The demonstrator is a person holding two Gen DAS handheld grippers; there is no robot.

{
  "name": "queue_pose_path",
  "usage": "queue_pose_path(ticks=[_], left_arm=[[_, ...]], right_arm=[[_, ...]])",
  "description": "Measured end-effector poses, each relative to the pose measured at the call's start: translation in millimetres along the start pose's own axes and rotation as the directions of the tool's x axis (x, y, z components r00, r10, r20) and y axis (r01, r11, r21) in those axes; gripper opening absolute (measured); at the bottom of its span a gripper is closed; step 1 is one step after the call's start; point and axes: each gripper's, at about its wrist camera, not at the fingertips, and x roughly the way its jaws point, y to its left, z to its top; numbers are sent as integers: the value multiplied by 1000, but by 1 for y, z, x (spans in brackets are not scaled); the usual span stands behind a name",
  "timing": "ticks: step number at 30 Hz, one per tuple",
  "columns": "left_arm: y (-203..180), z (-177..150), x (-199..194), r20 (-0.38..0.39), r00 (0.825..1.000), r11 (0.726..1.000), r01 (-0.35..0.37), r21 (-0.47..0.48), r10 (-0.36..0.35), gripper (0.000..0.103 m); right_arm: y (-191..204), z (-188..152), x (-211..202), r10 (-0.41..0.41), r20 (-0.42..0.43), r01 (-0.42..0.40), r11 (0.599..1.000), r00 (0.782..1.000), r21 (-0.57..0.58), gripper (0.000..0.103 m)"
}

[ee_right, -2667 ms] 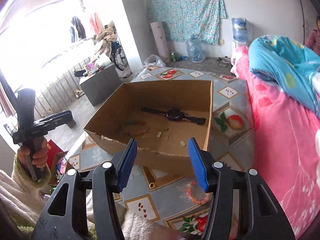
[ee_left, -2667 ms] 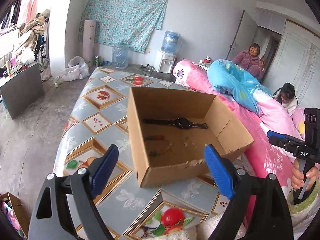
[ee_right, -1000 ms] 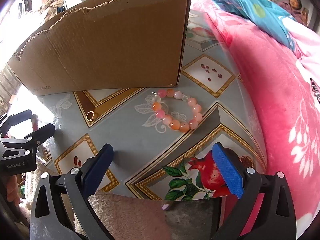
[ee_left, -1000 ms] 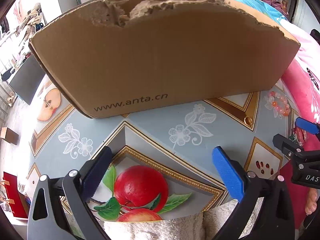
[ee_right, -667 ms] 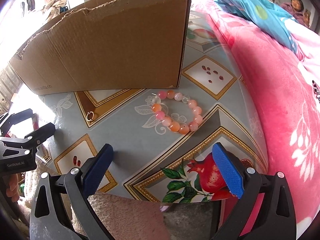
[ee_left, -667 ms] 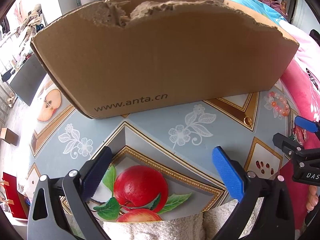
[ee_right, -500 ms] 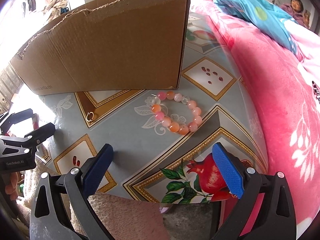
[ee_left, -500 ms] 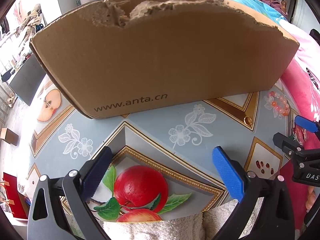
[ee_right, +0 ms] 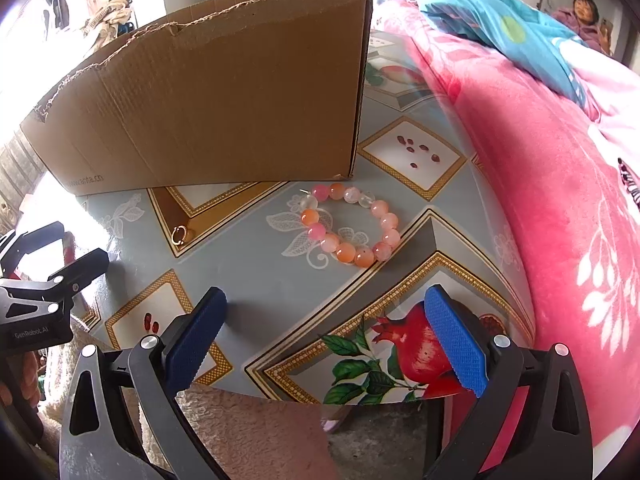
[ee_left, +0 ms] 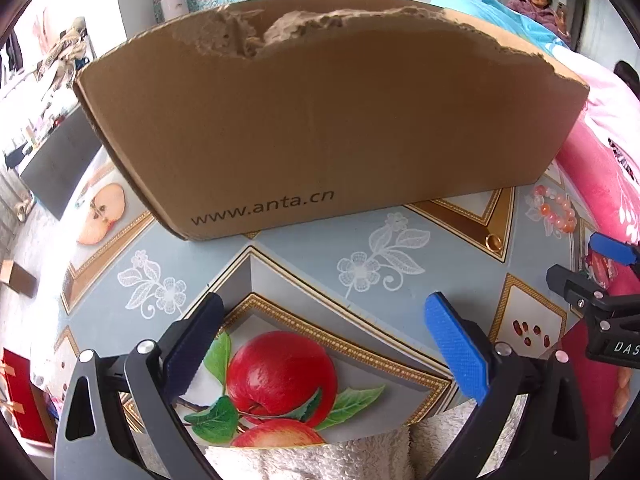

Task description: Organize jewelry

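Observation:
A pink and orange bead bracelet [ee_right: 350, 226] lies on the patterned table [ee_right: 256, 276], just in front of the cardboard box's [ee_right: 208, 92] right corner. A small gold ring [ee_right: 179, 235] rests to its left on the table. My right gripper [ee_right: 326, 338] is open and low over the table's near edge, a short way before the bracelet. In the left wrist view the box [ee_left: 320, 128] fills the view and hides its contents. My left gripper [ee_left: 326, 344] is open above an apple print. The ring [ee_left: 493, 242] and bracelet [ee_left: 554, 212] lie at the right there.
A pink blanket [ee_right: 540, 168] on a bed borders the table's right side. Two people sit at the far right in the background. The other gripper's body [ee_left: 600, 304] shows at the right edge of the left wrist view. A towel-like cloth [ee_left: 320, 456] lies under the near edge.
Since 2.7 s ago both grippers dropped from above the box to low in front of it. Over the last second the right gripper eased back slightly; the left has held still.

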Motion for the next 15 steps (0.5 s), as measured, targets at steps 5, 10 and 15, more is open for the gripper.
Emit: queue_pose_path(ticks=[5, 10, 15], left_arm=[[2, -2, 0, 22, 999, 999, 23, 29, -24, 99], [3, -4, -1, 37, 998, 998, 42, 55, -44, 99], [5, 1, -3, 25, 997, 995, 66, 76, -68, 99]], right_arm=[[1, -3, -3, 3, 12, -3, 1000, 1000, -8, 95], [-6, -5, -12, 15, 57, -15, 1000, 998, 0, 95], [-22, -5, -32, 93, 156, -101, 994, 983, 46, 92]])
